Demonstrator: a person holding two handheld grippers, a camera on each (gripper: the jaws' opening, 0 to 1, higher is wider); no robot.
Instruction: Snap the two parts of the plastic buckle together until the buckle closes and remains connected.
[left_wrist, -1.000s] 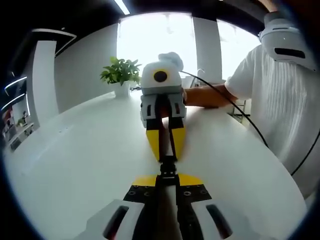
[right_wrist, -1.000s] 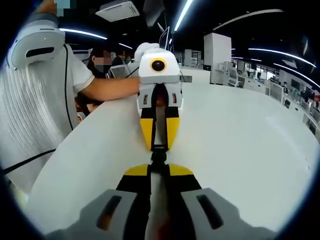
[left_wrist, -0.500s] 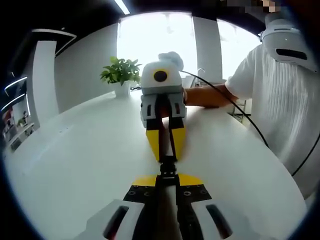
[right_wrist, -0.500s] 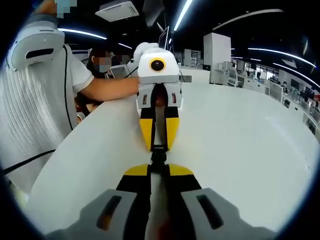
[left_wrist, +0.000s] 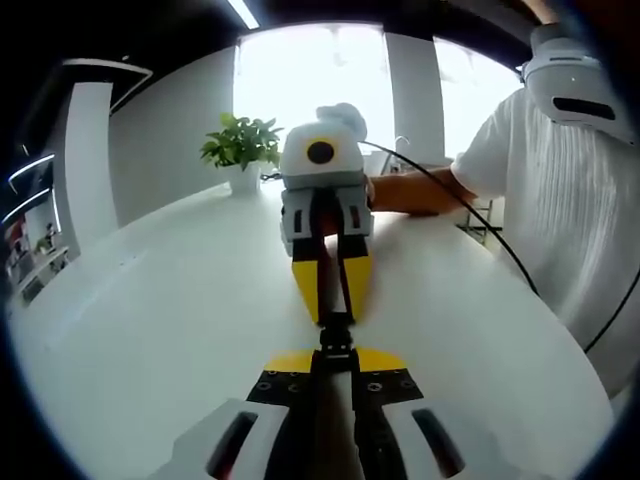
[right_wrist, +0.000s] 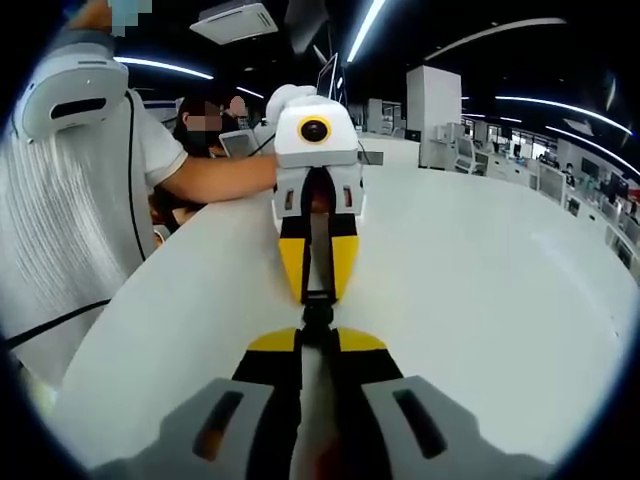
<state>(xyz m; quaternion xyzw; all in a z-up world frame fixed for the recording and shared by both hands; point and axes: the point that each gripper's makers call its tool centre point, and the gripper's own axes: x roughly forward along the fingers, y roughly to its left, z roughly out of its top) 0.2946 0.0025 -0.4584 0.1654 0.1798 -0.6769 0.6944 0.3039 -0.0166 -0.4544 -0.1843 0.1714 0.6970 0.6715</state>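
Observation:
A small black plastic buckle (left_wrist: 336, 336) hangs just above the white table (left_wrist: 150, 320), held from both ends. In the left gripper view my left gripper (left_wrist: 335, 358) rises from the bottom, its yellow-tipped jaws shut on the near end of the buckle. The right gripper (left_wrist: 335, 314) faces it from beyond, shut on the far end. In the right gripper view the same buckle (right_wrist: 317, 313) sits between my right gripper (right_wrist: 317, 340) and the opposing left gripper (right_wrist: 318, 296). The two parts meet tip to tip; the seam between them is too small to make out.
A potted plant (left_wrist: 241, 150) stands at the table's far edge. A person in a white shirt (left_wrist: 560, 200) stands at the table's side, forearm reaching to the gripper, with a black cable (left_wrist: 480, 225) trailing. Bare table (right_wrist: 480, 280) spreads wide on both sides.

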